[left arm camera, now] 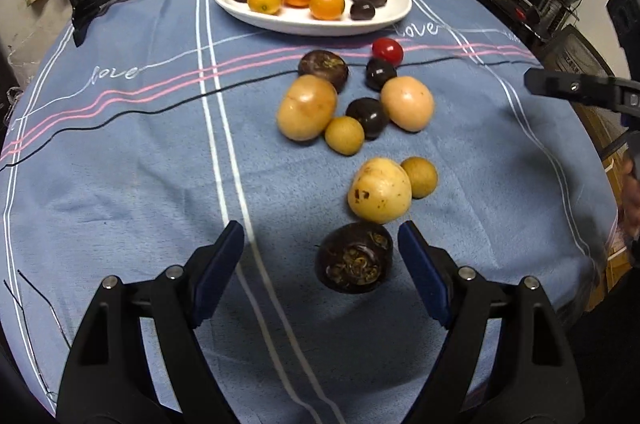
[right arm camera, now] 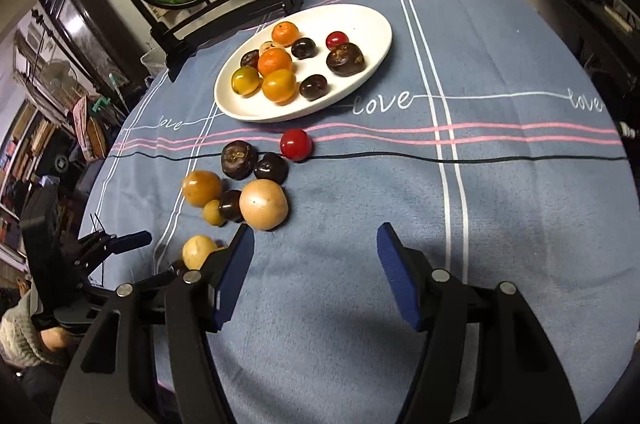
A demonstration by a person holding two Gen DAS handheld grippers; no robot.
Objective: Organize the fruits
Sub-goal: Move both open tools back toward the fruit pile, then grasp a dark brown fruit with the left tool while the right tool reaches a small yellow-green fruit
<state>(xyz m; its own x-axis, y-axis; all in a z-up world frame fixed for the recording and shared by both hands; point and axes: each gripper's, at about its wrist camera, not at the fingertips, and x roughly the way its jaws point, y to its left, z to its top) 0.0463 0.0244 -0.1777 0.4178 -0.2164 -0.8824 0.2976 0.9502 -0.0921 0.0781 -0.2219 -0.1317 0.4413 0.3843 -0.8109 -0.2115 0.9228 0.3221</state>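
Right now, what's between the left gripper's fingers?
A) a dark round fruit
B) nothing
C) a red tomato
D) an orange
A: the dark round fruit lies on the tablecloth inside the open left gripper, closer to its right finger; neither finger touches it.

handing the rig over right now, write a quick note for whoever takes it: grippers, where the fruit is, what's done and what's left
Left gripper: open, empty, with the dark purple fruit lying on the cloth between its fingers, nearer the right one.
Right gripper: open, empty, over bare tablecloth.
White plate at the far side holds ten fruits: orange, yellow, dark and one red.
Loose on the cloth: a yellow fruit with a small tan one beside it, then a cluster of tan and dark fruits, and a red fruit nearest the plate.
Done: part of the fruit is plated. Left: about ten loose pieces; the dark purple one looks like the next pick.
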